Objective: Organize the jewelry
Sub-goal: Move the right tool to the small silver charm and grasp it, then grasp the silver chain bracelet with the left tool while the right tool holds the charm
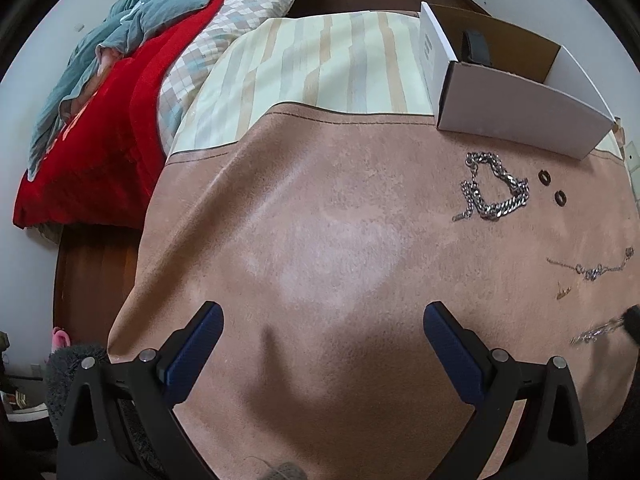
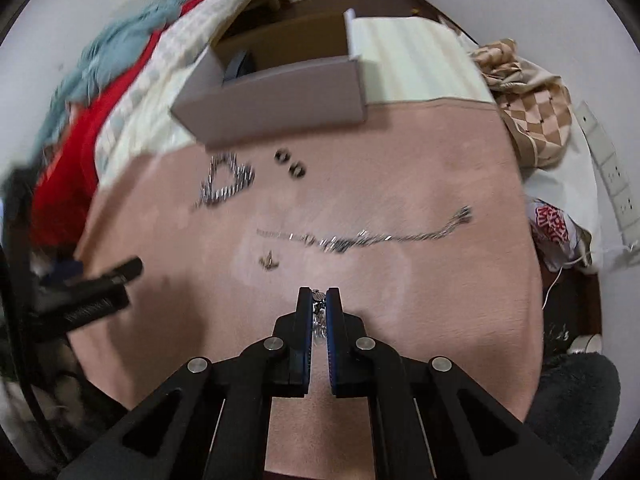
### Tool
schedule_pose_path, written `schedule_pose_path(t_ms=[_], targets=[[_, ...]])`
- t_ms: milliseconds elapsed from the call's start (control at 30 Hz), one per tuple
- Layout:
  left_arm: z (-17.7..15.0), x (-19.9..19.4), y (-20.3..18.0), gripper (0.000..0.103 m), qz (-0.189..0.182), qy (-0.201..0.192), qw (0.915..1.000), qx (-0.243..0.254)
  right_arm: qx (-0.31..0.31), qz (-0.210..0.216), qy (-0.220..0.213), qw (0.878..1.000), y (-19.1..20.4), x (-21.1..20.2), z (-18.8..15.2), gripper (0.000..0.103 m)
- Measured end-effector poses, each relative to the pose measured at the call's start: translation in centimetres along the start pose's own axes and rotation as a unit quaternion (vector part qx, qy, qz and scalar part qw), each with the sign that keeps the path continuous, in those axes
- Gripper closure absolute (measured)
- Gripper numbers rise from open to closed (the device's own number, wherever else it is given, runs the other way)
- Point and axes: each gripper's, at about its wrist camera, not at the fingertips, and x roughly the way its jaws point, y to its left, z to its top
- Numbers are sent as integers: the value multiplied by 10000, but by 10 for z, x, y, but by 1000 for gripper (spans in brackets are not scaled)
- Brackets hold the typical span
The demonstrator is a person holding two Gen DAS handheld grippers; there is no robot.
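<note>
My right gripper point(image 2: 319, 294) is shut on a silver chain point(image 2: 318, 314) that hangs between its pads above the pink mat point(image 2: 420, 280); the chain also shows at the right edge of the left wrist view point(image 1: 596, 333). On the mat lie a thick silver chain point(image 1: 494, 192) point(image 2: 226, 184), two dark rings point(image 1: 552, 188) point(image 2: 289, 163), a thin silver necklace point(image 2: 360, 238) point(image 1: 592, 269) and a small gold piece point(image 2: 269, 261) point(image 1: 563, 292). A white cardboard box point(image 1: 516, 114) point(image 2: 280, 100) stands open beyond them, with a dark item inside. My left gripper point(image 1: 322, 312) is open and empty over the mat.
The mat lies on a striped cloth point(image 1: 340, 60). A bed with red and teal blankets point(image 1: 120, 80) is at the left. A checkered cloth point(image 2: 536, 108) and wall sockets point(image 2: 616, 184) are at the right. The left gripper shows at the left of the right wrist view point(image 2: 92, 292).
</note>
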Motion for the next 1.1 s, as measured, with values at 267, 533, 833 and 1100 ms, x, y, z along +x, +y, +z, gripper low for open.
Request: schedule_pose_path(t_ms=[267,533,833,1100], targets=[[36,3,2,2,-710,76,9966,-410,209,130,-497,9985,-9,-27,38,97],[87,34,-22,11,-1340,284,9896,-437,288,258,-728,9966,0,-4,83,97],[97,49,-67,22,-1030,88,9938,417,491,221,-641,9965,-12,29,99,97],[93,34,-93,100,-1345,-232,9857,990,641,157,-530,9964,-24,40,96,97]])
